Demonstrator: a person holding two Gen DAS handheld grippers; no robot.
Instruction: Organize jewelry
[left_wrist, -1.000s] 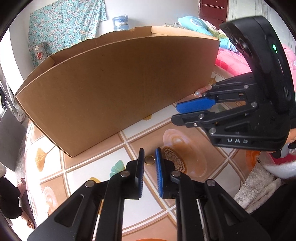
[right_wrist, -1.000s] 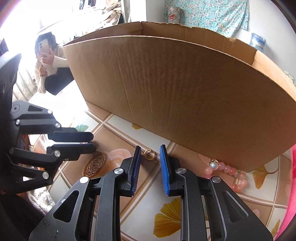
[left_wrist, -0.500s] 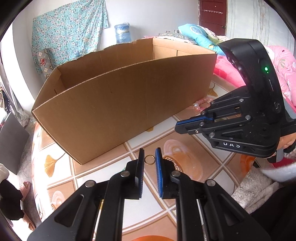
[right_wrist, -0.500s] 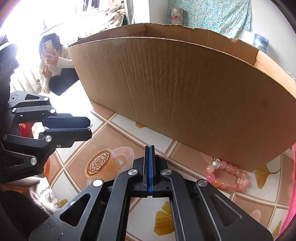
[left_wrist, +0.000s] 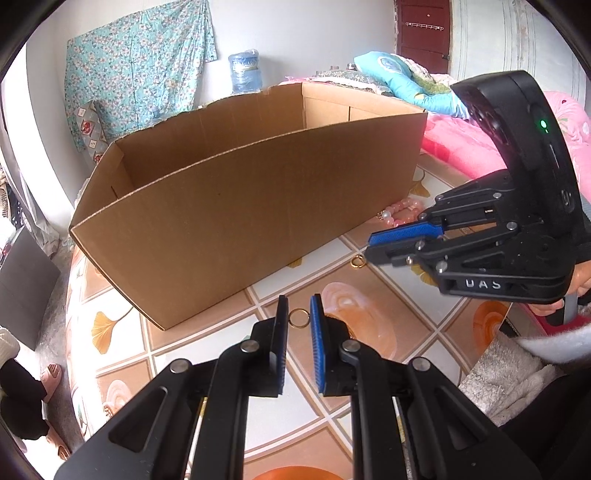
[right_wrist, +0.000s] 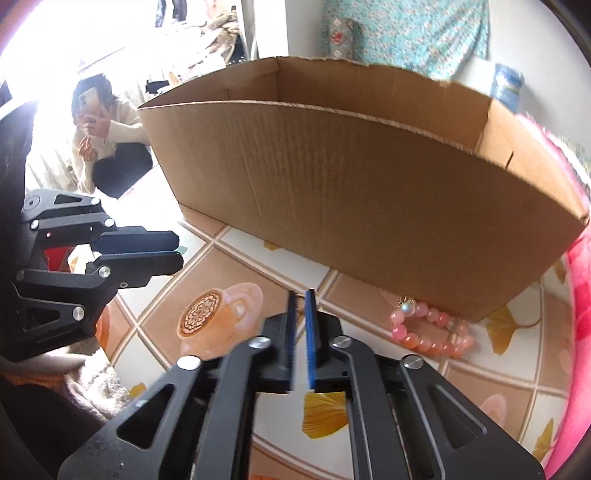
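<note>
A gold ring (left_wrist: 298, 318) lies on the patterned table just beyond and between the tips of my left gripper (left_wrist: 298, 314), which is open. A second gold ring (left_wrist: 356, 261) lies on the table just beside the tips of my right gripper (left_wrist: 373, 245). In the right wrist view my right gripper (right_wrist: 301, 299) has its jaws slightly apart with nothing between them, lifted above the table. A pink bead bracelet (right_wrist: 430, 328) lies at the foot of the cardboard box (right_wrist: 351, 184); it also shows in the left wrist view (left_wrist: 400, 214).
The open cardboard box (left_wrist: 240, 206) stands across the back of the table. A pink bedspread (left_wrist: 461, 144) lies to the right. A person (right_wrist: 107, 147) crouches beyond the table's left side. The left gripper (right_wrist: 173, 254) shows in the right wrist view.
My right gripper shut over a ring, then lifted and parted slightly; the ring now lies on the table beside its tips. Both grippers have pulled back from the box.
</note>
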